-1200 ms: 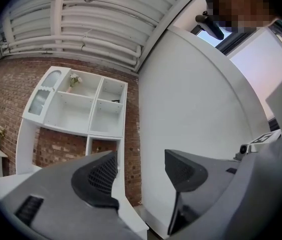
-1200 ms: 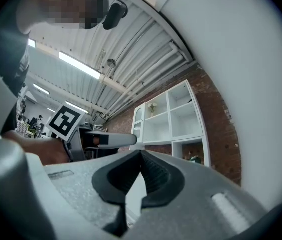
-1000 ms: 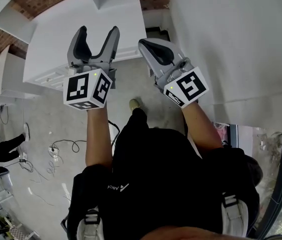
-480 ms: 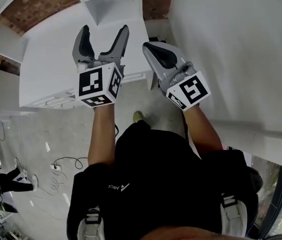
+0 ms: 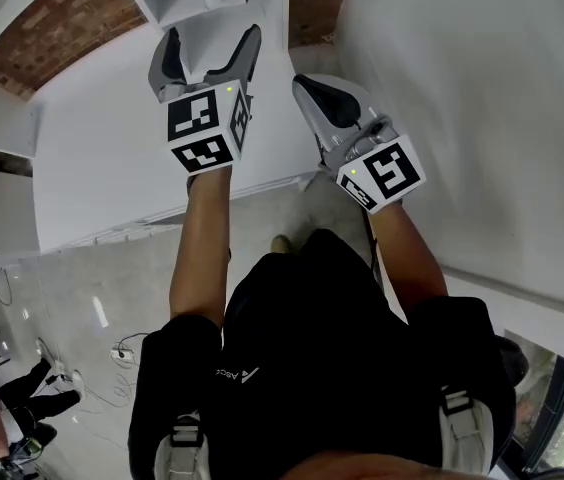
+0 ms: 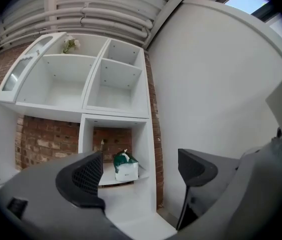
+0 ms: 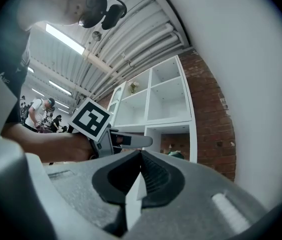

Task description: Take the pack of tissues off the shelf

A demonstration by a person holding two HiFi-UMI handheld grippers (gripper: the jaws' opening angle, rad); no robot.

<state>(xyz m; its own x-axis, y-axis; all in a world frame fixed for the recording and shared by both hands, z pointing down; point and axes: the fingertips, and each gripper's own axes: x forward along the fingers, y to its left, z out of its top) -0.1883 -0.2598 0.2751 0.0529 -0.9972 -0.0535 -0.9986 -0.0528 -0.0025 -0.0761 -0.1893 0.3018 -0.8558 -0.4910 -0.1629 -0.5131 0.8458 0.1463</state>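
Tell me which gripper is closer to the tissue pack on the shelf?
Left. The left gripper points straight at the tissue pack, its fingers opening with nothing between them. The right gripper, shut, sits farther back and off to the right.

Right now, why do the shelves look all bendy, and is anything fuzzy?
Left gripper view: the wide lens curves the shelf and darkens the corners, yet the pack of tissues looks fairly clear. Right gripper view: same curving, a bright ceiling light, the close right gripper looking soft. Head view: the white wall bows.
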